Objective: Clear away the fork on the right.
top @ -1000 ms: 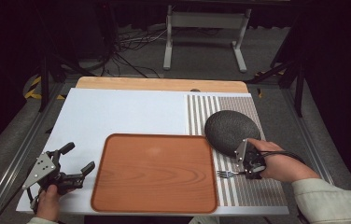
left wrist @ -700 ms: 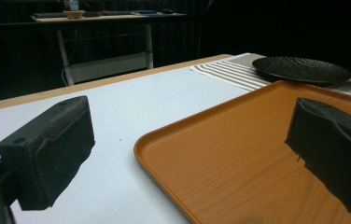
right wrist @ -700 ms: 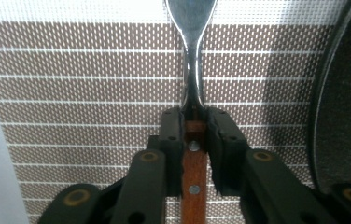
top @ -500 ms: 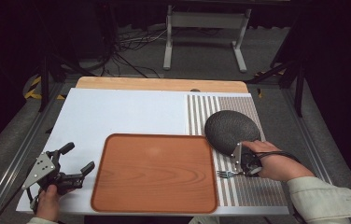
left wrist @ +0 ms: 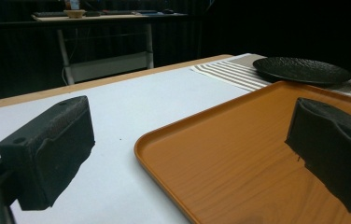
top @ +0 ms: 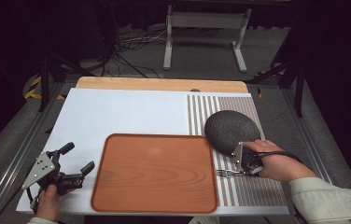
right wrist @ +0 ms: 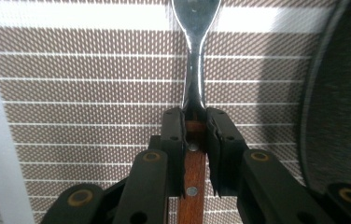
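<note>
At the left edge of the desk [top: 117,107], the left gripper [top: 77,161] rests low over the white surface with its jaws spread wide and nothing between them; in the left gripper view its two black pads [left wrist: 52,144] frame the near corner of the wooden tray [left wrist: 267,154]. The tray [top: 155,172] lies bare in the middle, its right rim just beside the striped placemat [top: 239,186].

On that placemat the fork [top: 225,173] lies flat, tines pointing toward the tray, just in front of the dark textured plate [top: 232,128]. The right gripper [top: 246,168] has just been closing and now pinches the fork's wooden handle [right wrist: 193,172] close to where the metal neck begins, with the jaws pressed on either side of it.

The risks I see come from that grip. It sits at the forward end of the handle, so the long wooden end behind may swing the fork down once it is lifted, or let it twist between the pads. The plate's rim is near the gripper, so a careless rise or turn could knock it. If the fork is carried leftward too low, the tines may catch the tray's raised rim.
</note>
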`<action>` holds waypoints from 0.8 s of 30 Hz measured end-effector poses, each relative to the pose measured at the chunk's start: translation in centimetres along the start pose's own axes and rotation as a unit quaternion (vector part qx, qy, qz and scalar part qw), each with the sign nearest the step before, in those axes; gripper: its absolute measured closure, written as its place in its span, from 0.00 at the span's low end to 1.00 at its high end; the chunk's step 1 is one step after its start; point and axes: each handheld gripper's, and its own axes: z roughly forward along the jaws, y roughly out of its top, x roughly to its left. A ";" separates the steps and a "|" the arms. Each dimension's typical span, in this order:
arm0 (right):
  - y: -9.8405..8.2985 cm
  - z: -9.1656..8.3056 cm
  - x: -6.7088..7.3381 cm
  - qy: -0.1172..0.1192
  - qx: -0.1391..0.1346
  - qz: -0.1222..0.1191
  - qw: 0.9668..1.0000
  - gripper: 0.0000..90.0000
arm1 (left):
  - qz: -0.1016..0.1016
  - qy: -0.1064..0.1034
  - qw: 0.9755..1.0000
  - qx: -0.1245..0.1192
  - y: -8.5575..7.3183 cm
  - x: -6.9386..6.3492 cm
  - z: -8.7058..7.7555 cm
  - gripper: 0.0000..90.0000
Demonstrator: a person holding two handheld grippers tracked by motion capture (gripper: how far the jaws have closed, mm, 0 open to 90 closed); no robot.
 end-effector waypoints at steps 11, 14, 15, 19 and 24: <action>-0.2 -2.3 0.0 -0.021 -0.024 0.015 0.999 0.87 | -0.001 0.000 1.000 -0.002 0.1 0.0 -0.1 0.02; -0.2 -2.8 0.0 -0.026 -0.026 0.015 0.999 0.87 | 0.000 0.000 1.000 -0.002 0.1 0.0 -0.1 0.02; -0.2 -3.0 -0.1 -0.026 -0.029 0.016 0.999 0.87 | 0.001 -0.001 1.000 -0.002 0.1 0.0 -0.1 0.02; 0.0 -3.6 -0.1 -0.032 -0.045 0.020 0.998 0.87 | 0.000 0.000 1.000 -0.002 0.1 0.0 -0.1 0.02; 0.8 -4.4 -0.3 -0.042 -0.051 0.016 0.998 0.87 | 0.001 0.000 1.000 -0.002 0.1 0.0 -0.1 0.02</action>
